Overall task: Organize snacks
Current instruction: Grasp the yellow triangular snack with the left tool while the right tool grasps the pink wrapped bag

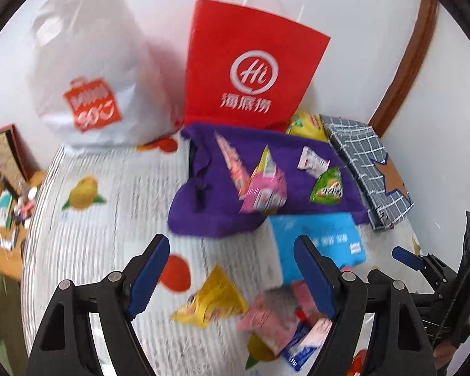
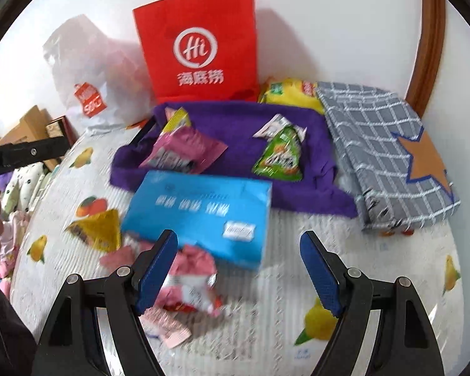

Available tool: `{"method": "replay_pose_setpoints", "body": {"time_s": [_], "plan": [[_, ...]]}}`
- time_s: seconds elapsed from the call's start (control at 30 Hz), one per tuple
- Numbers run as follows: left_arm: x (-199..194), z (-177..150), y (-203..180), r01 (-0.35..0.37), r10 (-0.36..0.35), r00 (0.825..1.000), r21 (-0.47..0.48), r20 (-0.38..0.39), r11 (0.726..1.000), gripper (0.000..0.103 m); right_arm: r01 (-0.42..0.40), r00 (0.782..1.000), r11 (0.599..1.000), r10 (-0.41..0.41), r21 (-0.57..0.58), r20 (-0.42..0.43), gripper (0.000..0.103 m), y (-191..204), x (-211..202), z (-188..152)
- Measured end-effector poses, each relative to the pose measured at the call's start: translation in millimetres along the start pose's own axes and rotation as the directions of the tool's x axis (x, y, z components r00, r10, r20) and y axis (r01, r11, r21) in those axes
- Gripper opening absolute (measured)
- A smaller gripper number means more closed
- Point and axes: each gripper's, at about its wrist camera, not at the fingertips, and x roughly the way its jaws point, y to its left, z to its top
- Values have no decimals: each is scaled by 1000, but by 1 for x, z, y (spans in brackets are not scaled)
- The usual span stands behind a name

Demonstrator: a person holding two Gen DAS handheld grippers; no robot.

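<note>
Left gripper (image 1: 232,275) and right gripper (image 2: 238,269) both gape, empty. Crinkly pink foil packets (image 2: 188,282) piled at 6 o'clock of flat blue cardboard box (image 2: 200,216); risk grabbing two

A red paper bag (image 1: 250,62) is standing in the upper middle of both views, showing a white ring logo with "Hi" inside it and three white Chinese characters, 海底捞, printed below. A white plastic bag (image 1: 91,62) at the upper left is carrying an orange bag-shaped emblem whose print is looking like "90°C" in the left wrist view but is staying too blurred to be sure. White characters and a small white label are showing on the blue box (image 2: 200,216) in the middle of the right wrist view, and print is showing on the snack packets, all smeared past reading.
</note>
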Motion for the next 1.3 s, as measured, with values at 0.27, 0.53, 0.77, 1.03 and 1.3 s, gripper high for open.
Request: {"method": "replay_pose_setpoints", "body": {"time_s": [0.27, 0.53, 0.77, 1.03, 1.3], "plan": [[-1, -39, 21, -10, 8, 999, -50, -40, 999, 80, -55, 998, 998, 54, -11, -24, 80, 14, 6, -25], [-4, -67, 41, -18, 14, 999, -77, -47, 997, 80, -73, 996, 996, 70, -44, -50, 80, 32, 33, -30], [7, -81, 51, -29, 23, 997, -84, -76, 996, 80, -88, 993, 996, 86, -23, -79, 79, 34, 56, -28], [28, -76, 34, 0, -6, 995, -61, -95, 998, 80, -133, 991, 991, 132, -23, -29, 61, 31, 38, -30], [63, -65, 17, -64, 60, 991, -35, -123, 997, 80, -129, 989, 992, 128, 7, 71, 61, 0, -1, -33]]}}
